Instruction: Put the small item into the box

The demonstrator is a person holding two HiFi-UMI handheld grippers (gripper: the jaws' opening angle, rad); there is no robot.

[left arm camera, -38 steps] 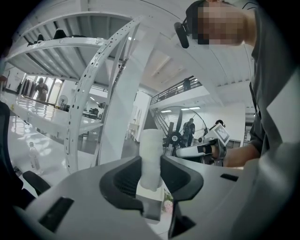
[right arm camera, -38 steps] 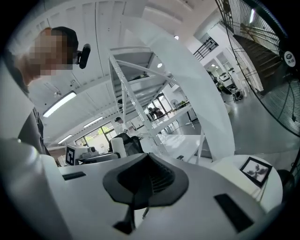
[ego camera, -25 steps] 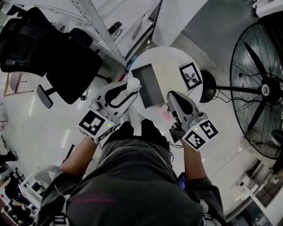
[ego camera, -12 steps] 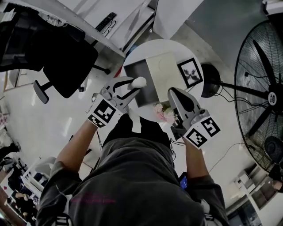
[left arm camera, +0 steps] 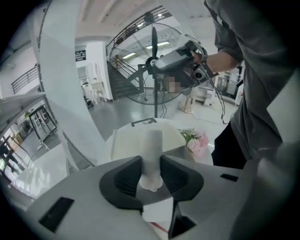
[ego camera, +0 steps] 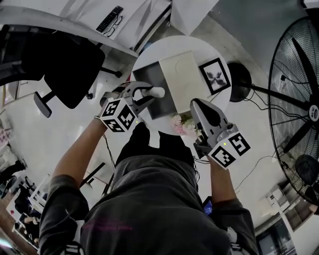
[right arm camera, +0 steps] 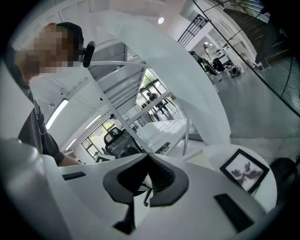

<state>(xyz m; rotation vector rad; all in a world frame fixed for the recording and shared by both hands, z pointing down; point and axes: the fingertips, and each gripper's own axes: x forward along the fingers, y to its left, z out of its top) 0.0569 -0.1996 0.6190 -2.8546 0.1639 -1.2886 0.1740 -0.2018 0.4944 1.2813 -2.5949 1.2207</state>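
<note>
One small item in left gripper; one box.

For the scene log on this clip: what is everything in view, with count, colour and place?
table: 1, white, round, ahead of the person
box: 1, cream and grey, on the table
framed picture: 1, black frame, on the table right of the box
flowers: 1 bunch, pink, table's near edge
small item: 1, white, in the left claw
office chair: 1, black, left
fan: 1, black, right
remote: 1, black, on the desk
left claw: white, shut on the small item
right claw: white, shut, empty
</note>
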